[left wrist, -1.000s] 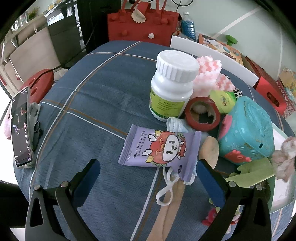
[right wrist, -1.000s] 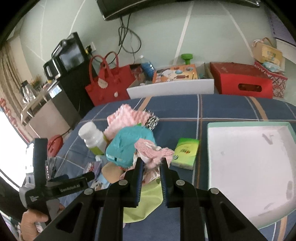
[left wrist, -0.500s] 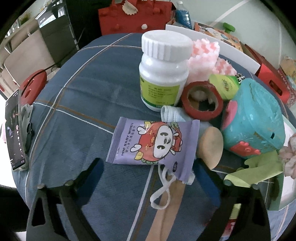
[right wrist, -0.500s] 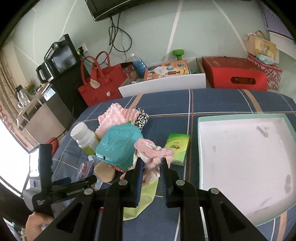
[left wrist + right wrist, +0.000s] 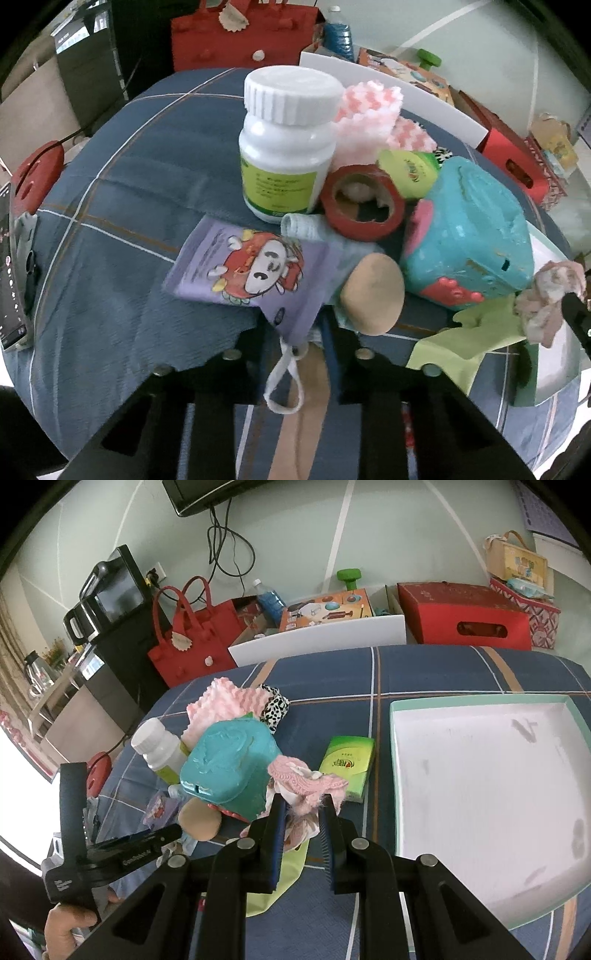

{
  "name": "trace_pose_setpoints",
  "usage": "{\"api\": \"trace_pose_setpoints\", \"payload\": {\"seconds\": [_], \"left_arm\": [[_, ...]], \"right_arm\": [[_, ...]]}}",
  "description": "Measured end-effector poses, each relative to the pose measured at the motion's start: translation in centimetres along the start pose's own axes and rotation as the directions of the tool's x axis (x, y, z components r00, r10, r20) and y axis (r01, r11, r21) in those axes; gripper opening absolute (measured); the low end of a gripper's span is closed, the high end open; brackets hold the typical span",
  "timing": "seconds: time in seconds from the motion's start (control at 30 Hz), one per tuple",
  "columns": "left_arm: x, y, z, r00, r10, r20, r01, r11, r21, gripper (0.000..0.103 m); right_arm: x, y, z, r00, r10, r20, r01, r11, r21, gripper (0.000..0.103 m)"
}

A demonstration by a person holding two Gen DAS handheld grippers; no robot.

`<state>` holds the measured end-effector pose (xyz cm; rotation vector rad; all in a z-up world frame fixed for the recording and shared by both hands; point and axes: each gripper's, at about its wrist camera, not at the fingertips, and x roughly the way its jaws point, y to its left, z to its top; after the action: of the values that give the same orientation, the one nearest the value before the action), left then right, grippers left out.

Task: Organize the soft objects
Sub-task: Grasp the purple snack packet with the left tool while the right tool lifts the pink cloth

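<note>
A purple baby wipes pack (image 5: pixel 251 269) lies on the blue checked tablecloth (image 5: pixel 129 177), over a light blue face mask (image 5: pixel 306 229) whose white ear loop (image 5: pixel 284 376) hangs toward me. My left gripper (image 5: pixel 295 343) is closing its jaws, and they pinch the pack's near corner. The right gripper (image 5: pixel 303 812) is shut on a bunched pink lace cloth (image 5: pixel 306 779), held just above a green cloth (image 5: pixel 280 871). The pink cloth (image 5: pixel 550 291) also shows at the right edge of the left wrist view.
A white pill bottle (image 5: pixel 288 147), red tape roll (image 5: pixel 362 203), teal plastic box (image 5: pixel 469 236), pink foam (image 5: pixel 369 107) and a beige puff (image 5: pixel 373 291) crowd behind the pack. A white tray (image 5: pixel 480 699) lies at the right, beside a green tissue pack (image 5: pixel 347 764).
The left jaws went from wide open to nearly together on the wipes pack's corner, and the pack has crumpled and tilted. The right gripper kept its hold on the pink cloth.
</note>
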<state>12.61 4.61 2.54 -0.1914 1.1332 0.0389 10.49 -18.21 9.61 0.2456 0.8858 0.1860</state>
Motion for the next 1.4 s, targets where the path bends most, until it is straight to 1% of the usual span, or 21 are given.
{"api": "trace_pose_setpoints", "payload": {"seconds": [0.07, 0.17, 0.2, 0.37, 0.53, 0.6, 0.67, 0.8, 1.03, 1.17, 1.2, 1.23, 1.27, 1.3, 1.33, 1.4], "left_arm": [[-0.2, -0.1, 0.0, 1.0, -0.006, 0.008, 0.006, 1.0, -0.002, 0.016], [-0.5, 0.1, 0.3, 1.0, 0.016, 0.02, -0.016, 1.0, -0.008, 0.012], [-0.4, 0.8, 0.7, 1.0, 0.018, 0.02, -0.018, 1.0, -0.012, 0.012], [-0.7, 1.5, 0.9, 0.999, 0.023, 0.043, -0.021, 0.999, -0.035, 0.01], [-1.4, 2.0, 0.7, 0.998, 0.017, 0.062, -0.014, 0.999, -0.048, 0.009], [-1.7, 2.1, 0.7, 0.998, 0.013, 0.068, -0.009, 0.999, -0.052, 0.006], [-2.1, 2.5, 0.5, 0.997, 0.008, 0.074, -0.004, 0.998, -0.059, 0.005], [-2.1, 2.5, 0.7, 0.996, 0.011, 0.086, -0.005, 0.998, -0.068, 0.005], [-3.1, 2.6, 0.9, 0.993, 0.008, 0.118, 0.001, 0.997, -0.077, 0.004], [-3.6, 2.7, 1.1, 0.991, -0.004, 0.131, 0.015, 0.996, -0.087, 0.004], [-3.7, 2.7, 1.1, 0.991, -0.004, 0.136, 0.017, 0.996, -0.089, 0.004], [-4.0, 2.7, 1.1, 0.99, -0.004, 0.143, 0.017, 0.996, -0.09, 0.004], [-4.2, 2.8, 1.1, 0.989, -0.004, 0.15, 0.017, 0.996, -0.09, 0.004], [-4.4, 2.8, 1.1, 0.988, -0.004, 0.156, 0.018, 0.996, -0.09, 0.004], [-4.6, 2.7, 1.1, 0.987, -0.004, 0.161, 0.018, 0.996, -0.089, 0.004], [-4.7, 2.7, 1.1, 0.987, -0.003, 0.164, 0.017, 0.996, -0.086, 0.004]], "right_arm": [[0.1, 0.0, -0.1, 1.0, -0.002, -0.004, 0.002, 1.0, 0.001, 0.019], [0.1, 0.0, -0.2, 1.0, -0.003, -0.006, 0.003, 1.0, 0.001, 0.019], [0.1, -0.1, -0.2, 1.0, -0.003, -0.007, 0.003, 1.0, 0.002, 0.019], [0.3, -0.1, -0.2, 1.0, -0.002, -0.012, 0.002, 1.0, 0.002, 0.019], [0.3, -0.2, -0.2, 1.0, -0.003, -0.013, 0.003, 1.0, 0.004, 0.019], [0.4, -0.1, -0.2, 1.0, -0.005, -0.016, 0.005, 1.0, 0.0, 0.019], [0.4, 0.0, -0.2, 1.0, -0.007, -0.017, 0.007, 1.0, -0.006, 0.019], [0.4, 0.0, -0.2, 1.0, -0.009, -0.015, 0.009, 1.0, -0.013, 0.019], [0.5, -1.1, -0.3, 0.999, -0.035, -0.033, 0.035, 0.999, 0.011, 0.019], [0.6, -1.2, -0.5, 0.995, -0.088, -0.05, 0.088, 0.996, -0.012, 0.02], [0.6, -1.2, -0.5, 0.994, -0.095, -0.052, 0.094, 0.995, -0.015, 0.023], [0.6, -1.2, -0.5, 0.993, -0.106, -0.058, 0.105, 0.994, -0.021, 0.031], [0.6, -1.2, -0.5, 0.992, -0.115, -0.057, 0.114, 0.993, -0.027, 0.036], [0.6, -1.2, -0.6, 0.99, -0.128, -0.054, 0.127, 0.991, -0.036, 0.048], [0.5, -1.1, -0.6, 0.988, -0.143, -0.052, 0.14, 0.989, -0.05, 0.053], [0.5, -0.8, -0.8, 0.987, -0.149, -0.055, 0.145, 0.987, -0.076, 0.053]]}}
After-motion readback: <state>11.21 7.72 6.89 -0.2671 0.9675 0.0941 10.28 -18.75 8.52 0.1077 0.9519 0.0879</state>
